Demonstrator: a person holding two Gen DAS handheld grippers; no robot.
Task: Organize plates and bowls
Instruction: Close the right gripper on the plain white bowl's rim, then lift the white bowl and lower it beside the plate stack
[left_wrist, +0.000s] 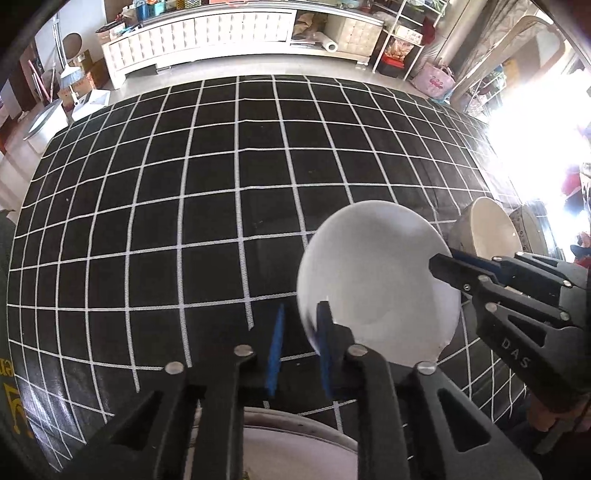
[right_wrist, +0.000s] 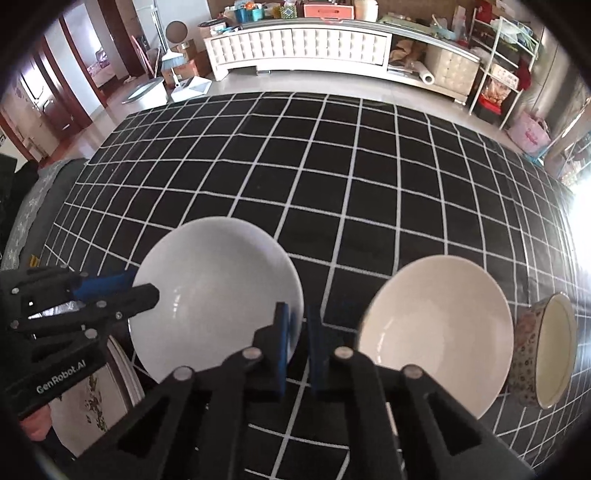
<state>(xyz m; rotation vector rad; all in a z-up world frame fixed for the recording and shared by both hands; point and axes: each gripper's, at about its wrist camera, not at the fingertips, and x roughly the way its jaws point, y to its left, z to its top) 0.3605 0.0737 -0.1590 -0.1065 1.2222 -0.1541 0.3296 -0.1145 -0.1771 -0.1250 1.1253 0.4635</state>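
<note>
A white bowl (left_wrist: 380, 284) (right_wrist: 218, 291) sits on the black checked tablecloth (left_wrist: 221, 184). My left gripper (left_wrist: 301, 314) is shut on its near left rim, which stands between the blue pads (left_wrist: 325, 332). From the other side, my right gripper (right_wrist: 297, 314) is shut on the bowl's right rim. Each wrist view also shows the other gripper: the right gripper (left_wrist: 441, 264) clamps the far rim, and the left gripper (right_wrist: 147, 290) pinches the left edge. A cream bowl (right_wrist: 436, 332) (left_wrist: 491, 229) stands just to the right of the white one.
A floral-patterned bowl (right_wrist: 546, 350) (left_wrist: 532, 229) lies tilted beside the cream bowl. A flowered plate (right_wrist: 92, 398) (left_wrist: 295, 443) sits at the near edge under the grippers. A white cabinet (right_wrist: 303, 48) and shelves (right_wrist: 502, 74) stand beyond the table.
</note>
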